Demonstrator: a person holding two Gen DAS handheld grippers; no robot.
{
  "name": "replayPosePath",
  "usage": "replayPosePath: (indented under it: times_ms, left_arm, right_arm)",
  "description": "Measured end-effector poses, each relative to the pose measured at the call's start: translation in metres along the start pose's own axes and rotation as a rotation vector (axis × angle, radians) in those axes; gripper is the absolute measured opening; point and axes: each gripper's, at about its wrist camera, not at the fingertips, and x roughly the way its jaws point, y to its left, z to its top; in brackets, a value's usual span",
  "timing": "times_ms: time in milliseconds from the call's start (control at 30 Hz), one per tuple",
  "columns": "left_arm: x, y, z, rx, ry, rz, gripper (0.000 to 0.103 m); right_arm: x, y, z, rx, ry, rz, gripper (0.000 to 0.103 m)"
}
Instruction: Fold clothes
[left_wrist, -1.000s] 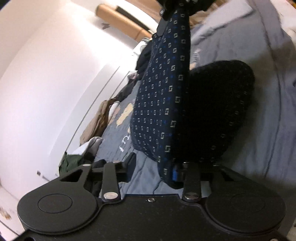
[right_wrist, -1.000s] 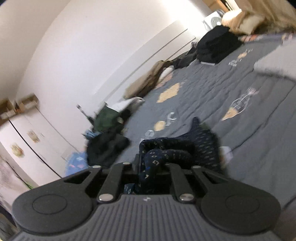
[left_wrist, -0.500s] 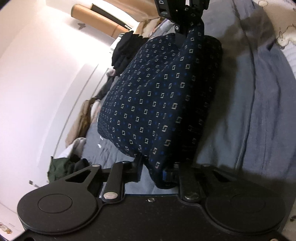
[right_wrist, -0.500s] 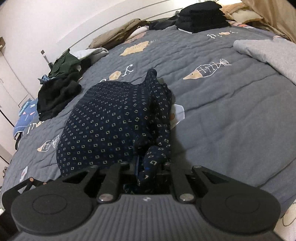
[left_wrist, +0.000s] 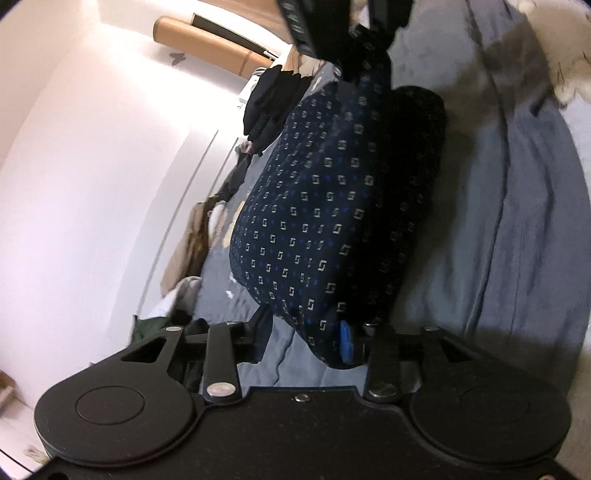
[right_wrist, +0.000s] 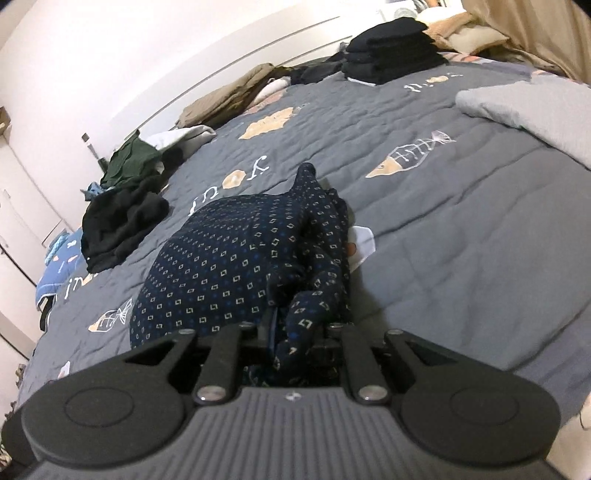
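Patterned navy garment (right_wrist: 236, 269) on grey quilt (right_wrist: 461, 206)

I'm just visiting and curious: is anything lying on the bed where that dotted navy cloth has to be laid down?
Nothing visible blocks it. Both grippers, left and right, grip the navy garment, and the grey quilt around it is bare. The black pile lies off to the side.

quilt (right_wrist: 461, 206) | stitched word "you" beside fish motif | other lettering unreadable
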Motion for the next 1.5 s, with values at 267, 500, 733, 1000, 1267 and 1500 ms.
replayPosePath:
  times_ms: [267,500,733,1000,1267,1500]
  left_arm:
    - [-0.010,0.011,0.002,-0.070,0.031,-0.027,0.011]
    - [-0.020,0.001,-0.002,-0.043,0.038,0.002,0.016]
    - [-0.024,-0.002,-0.010,-0.059,0.046,0.005,0.038]
    - [-0.024,0.001,-0.002,-0.077,0.031,0.012,0.038]
    - [-0.018,0.004,0.013,-0.120,0.025,-0.001,0.038]
    - [-0.011,-0.001,0.017,-0.097,0.027,-0.012,0.041]
  right_arm:
    - [-0.004,0.007,-0.005,0.005,-0.023,-0.012,0.014]
    - [-0.004,0.007,-0.013,0.058,-0.026,-0.034,0.014]
    - [-0.012,0.006,-0.015,0.072,-0.034,-0.020,0.014]
    - [-0.014,0.001,-0.012,0.093,-0.021,0.013,0.014]
    - [-0.004,-0.009,-0.016,0.038,-0.006,0.030,0.015]
    - [0.011,0.000,-0.011,-0.029,0.056,0.013,0.016]
